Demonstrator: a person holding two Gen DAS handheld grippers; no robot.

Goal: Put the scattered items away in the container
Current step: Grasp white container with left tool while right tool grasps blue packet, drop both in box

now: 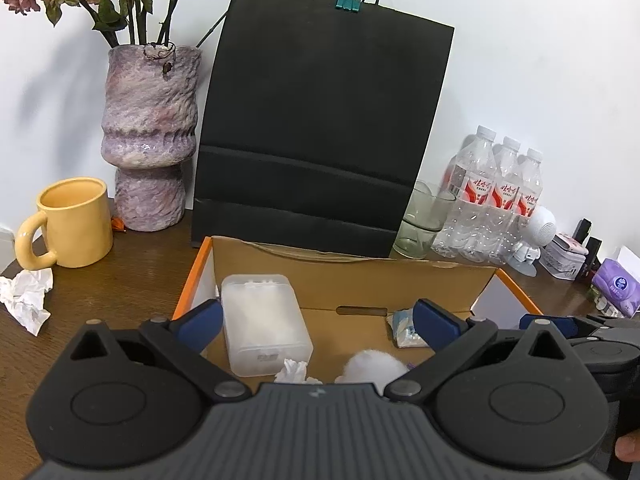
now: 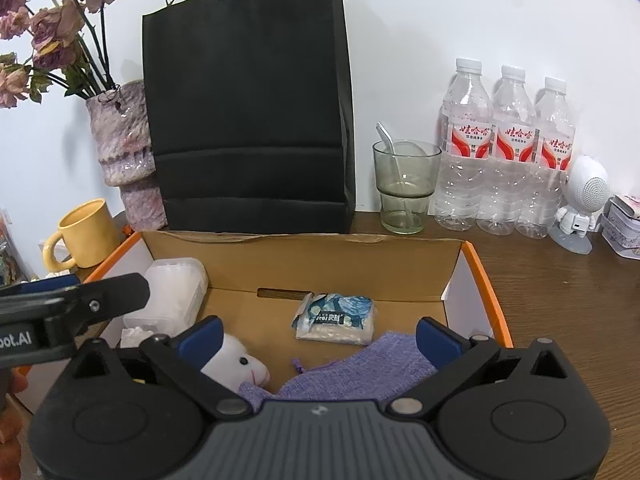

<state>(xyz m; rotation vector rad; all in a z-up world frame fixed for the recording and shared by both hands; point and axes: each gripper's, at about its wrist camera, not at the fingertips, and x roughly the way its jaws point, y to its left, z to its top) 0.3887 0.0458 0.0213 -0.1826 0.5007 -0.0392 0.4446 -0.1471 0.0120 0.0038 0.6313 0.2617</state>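
With both the left gripper and right gripper spread wide and empty over the cardboard box, the crumpled tissue beside the yellow mug should be fetched next, pinched lightly.

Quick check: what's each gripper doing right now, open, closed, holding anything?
Left gripper: open, holding nothing, over the cardboard box.
Right gripper: open, holding nothing, above the purple cloth.

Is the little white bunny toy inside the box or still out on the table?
Inside. The white plush toy lies on the floor of the cardboard box, beside the purple knitted cloth.
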